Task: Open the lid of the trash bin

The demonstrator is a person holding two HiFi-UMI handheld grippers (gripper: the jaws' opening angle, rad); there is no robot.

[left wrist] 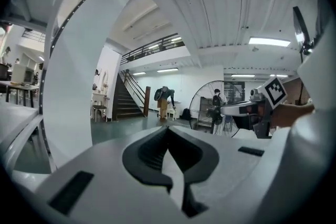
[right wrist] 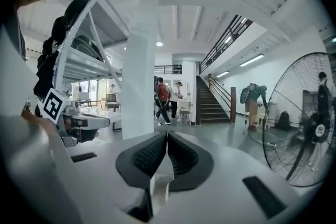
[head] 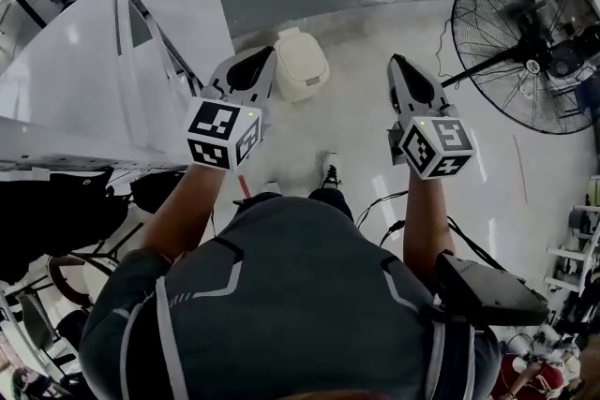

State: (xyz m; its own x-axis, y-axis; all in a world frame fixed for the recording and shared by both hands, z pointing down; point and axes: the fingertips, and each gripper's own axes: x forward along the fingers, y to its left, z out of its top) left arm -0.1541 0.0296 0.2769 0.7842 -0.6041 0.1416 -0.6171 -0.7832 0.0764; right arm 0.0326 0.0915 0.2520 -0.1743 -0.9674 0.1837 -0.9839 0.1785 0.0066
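Note:
A cream trash bin (head: 300, 63) with its lid down stands on the pale floor ahead of the person, seen only in the head view. My left gripper (head: 265, 54) is held out just left of the bin, jaws shut and empty; in the head view its tip overlaps the bin's left edge. My right gripper (head: 397, 63) is off to the bin's right, also shut with nothing in it. In the left gripper view the left gripper (left wrist: 168, 127) points level across the hall. In the right gripper view the right gripper (right wrist: 167, 134) does the same. The bin shows in neither gripper view.
A big black floor fan (head: 527, 42) stands at the right with cables on the floor near it. A white column and shelving (head: 103, 70) rise at the left. A staircase (right wrist: 210, 105) and several people are far across the hall.

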